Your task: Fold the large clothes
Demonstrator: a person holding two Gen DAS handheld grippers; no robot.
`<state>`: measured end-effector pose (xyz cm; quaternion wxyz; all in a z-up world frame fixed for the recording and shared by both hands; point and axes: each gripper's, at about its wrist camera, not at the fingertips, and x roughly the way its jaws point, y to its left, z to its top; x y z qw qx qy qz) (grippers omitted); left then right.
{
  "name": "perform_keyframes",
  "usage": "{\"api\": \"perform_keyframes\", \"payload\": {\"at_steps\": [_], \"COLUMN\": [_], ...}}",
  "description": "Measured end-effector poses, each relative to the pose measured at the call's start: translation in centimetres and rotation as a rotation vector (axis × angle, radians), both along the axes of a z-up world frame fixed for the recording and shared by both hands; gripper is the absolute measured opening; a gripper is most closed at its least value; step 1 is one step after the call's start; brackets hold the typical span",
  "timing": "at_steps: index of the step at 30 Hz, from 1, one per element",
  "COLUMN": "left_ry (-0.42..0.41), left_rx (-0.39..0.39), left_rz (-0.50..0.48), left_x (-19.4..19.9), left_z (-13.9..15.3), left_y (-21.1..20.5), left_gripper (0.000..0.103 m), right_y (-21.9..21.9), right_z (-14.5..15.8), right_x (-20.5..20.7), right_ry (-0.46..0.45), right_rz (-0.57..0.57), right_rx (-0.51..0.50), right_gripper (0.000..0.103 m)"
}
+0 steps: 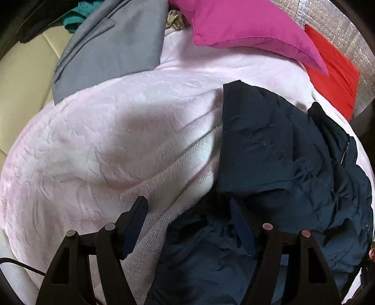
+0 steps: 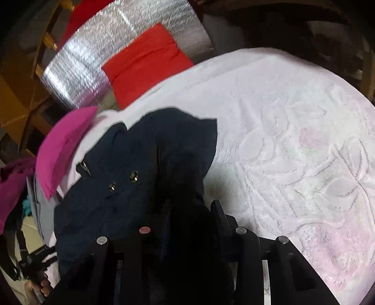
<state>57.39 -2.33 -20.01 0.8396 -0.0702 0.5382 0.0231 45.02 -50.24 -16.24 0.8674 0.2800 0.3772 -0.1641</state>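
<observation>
A dark navy jacket (image 1: 281,150) lies crumpled on a pale pink embossed blanket (image 1: 105,140), at the right of the left wrist view. My left gripper (image 1: 187,208) is open, its fingers wide apart just above the jacket's near edge and the blanket. In the right wrist view the jacket (image 2: 131,164) shows metal snaps and hangs up into my right gripper (image 2: 189,211), whose jaws are shut on a thick fold of it. The blanket (image 2: 293,140) spreads out to the right.
A magenta pillow (image 1: 246,25) and a red cushion (image 1: 335,70) lie at the blanket's far side against a silver foil panel (image 2: 93,58). A grey garment (image 1: 112,51) and teal cloth (image 1: 77,14) lie at the far left on a beige surface (image 1: 21,77).
</observation>
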Motion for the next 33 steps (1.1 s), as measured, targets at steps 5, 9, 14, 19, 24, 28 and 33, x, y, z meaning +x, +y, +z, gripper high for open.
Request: {"api": "perform_keyframes", "payload": {"at_steps": [5, 9, 14, 19, 24, 28, 33], "left_ry": [-0.004, 0.0, -0.119, -0.27, -0.227, -0.129, -0.118], "left_rx": [0.041, 0.041, 0.089, 0.097, 0.165, 0.221, 0.15], "left_rz": [0.003, 0.002, 0.011, -0.089, -0.246, -0.286, -0.254], "left_x": [0.1, 0.1, -0.8, -2.5, -2.6, -1.8, -1.2], "left_z": [-0.2, 0.0, 3.0, 5.8, 3.7, 0.4, 1.3], "left_y": [-0.1, -0.1, -0.2, -2.8, -7.1, -8.3, -7.2], "left_gripper": [0.074, 0.074, 0.073, 0.073, 0.074, 0.075, 0.074], "right_y": [0.9, 0.2, -0.1, 1.7, 4.7, 5.8, 6.1], "right_z": [0.3, -0.4, 1.6, 4.9, 4.6, 0.1, -0.8], "right_x": [-0.1, 0.0, -1.2, -2.3, -0.5, 2.1, 2.5], "right_ry": [-0.008, 0.023, -0.033, -0.162, -0.16, 0.003, 0.031], "right_rz": [0.0, 0.008, -0.013, 0.032, 0.162, 0.216, 0.218], "right_rx": [-0.041, 0.004, 0.001, -0.061, -0.043, 0.011, 0.014], "right_gripper": [0.031, 0.033, 0.033, 0.033, 0.03, 0.029, 0.028]}}
